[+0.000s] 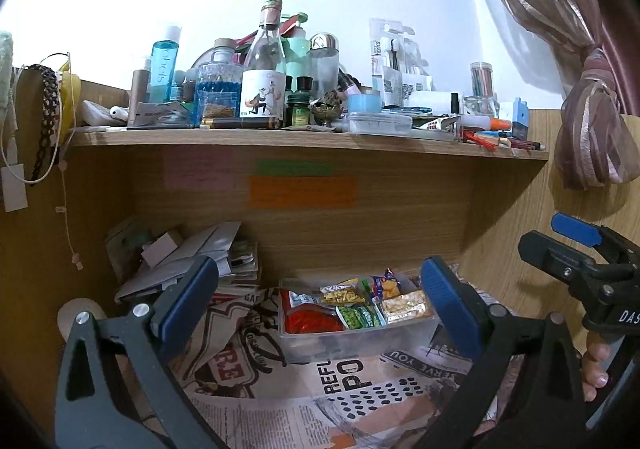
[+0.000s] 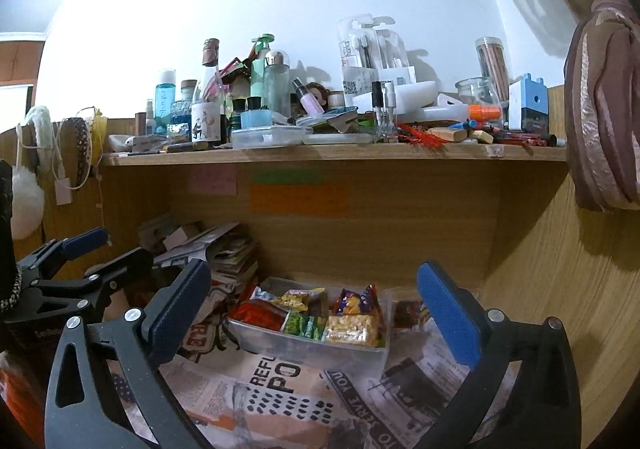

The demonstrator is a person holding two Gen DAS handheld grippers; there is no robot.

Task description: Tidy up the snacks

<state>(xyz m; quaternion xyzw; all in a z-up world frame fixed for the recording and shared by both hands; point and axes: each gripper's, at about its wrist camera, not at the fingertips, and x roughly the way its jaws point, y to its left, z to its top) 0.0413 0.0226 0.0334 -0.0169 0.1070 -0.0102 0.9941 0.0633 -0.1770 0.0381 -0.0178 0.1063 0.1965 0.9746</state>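
Observation:
A clear plastic box stands on newspaper in the lower shelf bay, filled with several snack packets: red, green, yellow and golden ones. It also shows in the right wrist view with the packets. My left gripper is open and empty, in front of the box. My right gripper is open and empty, also in front of the box; in the left wrist view it hangs at the right. A second clear container stands right of the box.
A stack of papers and cards fills the bay's back left corner. Newspaper lines the bay floor. The shelf above is crowded with bottles, jars and stationery. Wooden walls close both sides. A tied curtain hangs at right.

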